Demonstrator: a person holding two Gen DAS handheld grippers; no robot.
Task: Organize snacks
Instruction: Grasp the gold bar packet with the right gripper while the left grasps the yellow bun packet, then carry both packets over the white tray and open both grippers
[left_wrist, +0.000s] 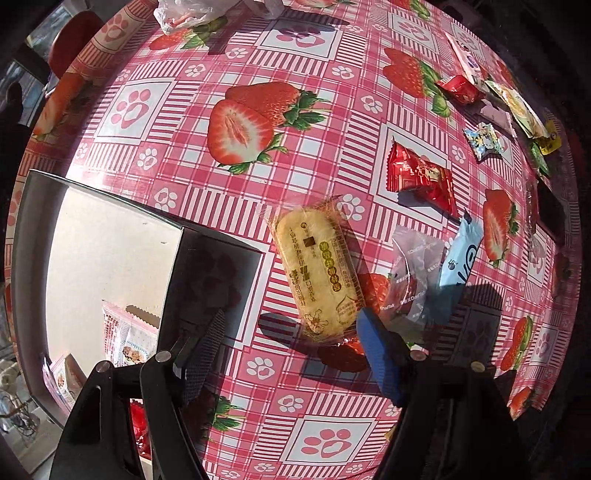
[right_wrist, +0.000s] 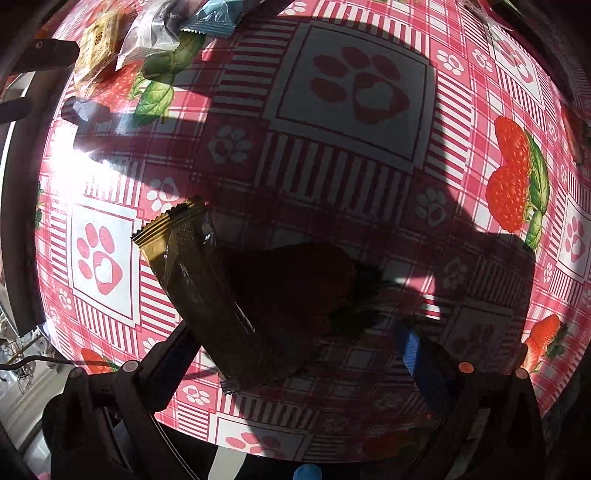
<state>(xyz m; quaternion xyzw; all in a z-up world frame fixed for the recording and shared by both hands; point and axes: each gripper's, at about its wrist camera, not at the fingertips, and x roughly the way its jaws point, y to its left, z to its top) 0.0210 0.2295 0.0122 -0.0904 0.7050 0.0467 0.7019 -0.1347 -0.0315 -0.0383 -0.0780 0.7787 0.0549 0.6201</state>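
Both grippers' fingers stand wide, empty — left gripper (left_wrist: 288, 328) over the yellow clear-wrapped rice cracker (left_wrist: 318, 275), right gripper (right_wrist: 295, 354) over the brown foil bar (right_wrist: 218, 295) — either slick wrapper could slide off-centre.

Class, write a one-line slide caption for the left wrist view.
Open left gripper hovers over a wrapped yellow rice cracker on the strawberry tablecloth, beside a box.

Sunlit round table (left_wrist: 295, 66) under pink strawberry-and-paw-print cloth, hard shadows.
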